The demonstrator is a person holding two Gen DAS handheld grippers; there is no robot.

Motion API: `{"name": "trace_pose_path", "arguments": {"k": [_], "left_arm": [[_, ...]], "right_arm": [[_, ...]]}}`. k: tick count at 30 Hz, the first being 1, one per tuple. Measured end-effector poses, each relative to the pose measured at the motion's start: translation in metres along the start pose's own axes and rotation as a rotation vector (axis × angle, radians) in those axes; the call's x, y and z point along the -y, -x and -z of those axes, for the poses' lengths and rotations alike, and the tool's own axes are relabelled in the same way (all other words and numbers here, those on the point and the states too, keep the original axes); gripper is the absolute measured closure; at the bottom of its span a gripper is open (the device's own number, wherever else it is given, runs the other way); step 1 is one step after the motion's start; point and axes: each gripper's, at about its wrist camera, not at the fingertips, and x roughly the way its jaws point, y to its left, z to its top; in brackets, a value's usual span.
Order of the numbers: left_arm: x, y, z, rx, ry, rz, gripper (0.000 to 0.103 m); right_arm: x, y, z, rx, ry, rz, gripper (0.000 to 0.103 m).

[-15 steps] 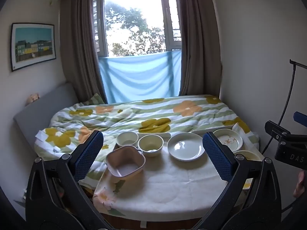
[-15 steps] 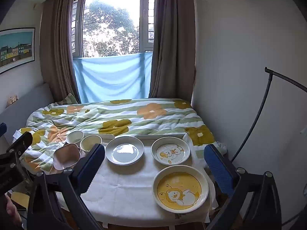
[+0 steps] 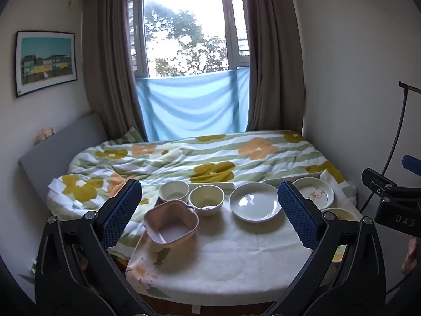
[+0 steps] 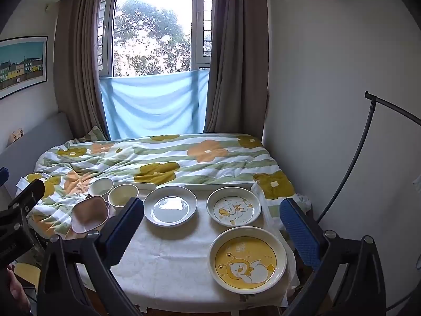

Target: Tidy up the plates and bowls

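Note:
On the cloth-covered table [image 4: 168,258] stand a pink squarish bowl [image 3: 171,222] [image 4: 89,213], two cream round bowls [image 3: 174,191] [image 3: 206,200] [image 4: 100,187] [image 4: 123,195], a plain white plate [image 3: 254,202] [image 4: 170,206], a plate with a small duck print [image 4: 233,206] [image 3: 313,193] and a yellow bear plate [image 4: 246,259]. My left gripper [image 3: 210,216] hovers open above the table's near left, with the pink bowl seen between its blue pads. My right gripper [image 4: 211,226] hovers open over the near right, empty, above the yellow plate.
A bed with a flowered quilt [image 4: 163,163] lies just behind the table, under a curtained window [image 4: 155,39]. A wall stands close on the right, with a black curved stand [image 4: 363,142] beside it. A grey headboard [image 3: 60,147] runs along the left.

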Motion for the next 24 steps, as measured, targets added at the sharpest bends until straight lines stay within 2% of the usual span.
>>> {"name": "trace_pose_path", "arguments": {"k": [24], "left_arm": [[0.0015,-0.0079,0.0014,-0.019,0.002,-0.008,0.001]], "right_arm": [[-0.0042,-0.0088,0.0029,-0.024,0.011,0.001,0.000]]}}
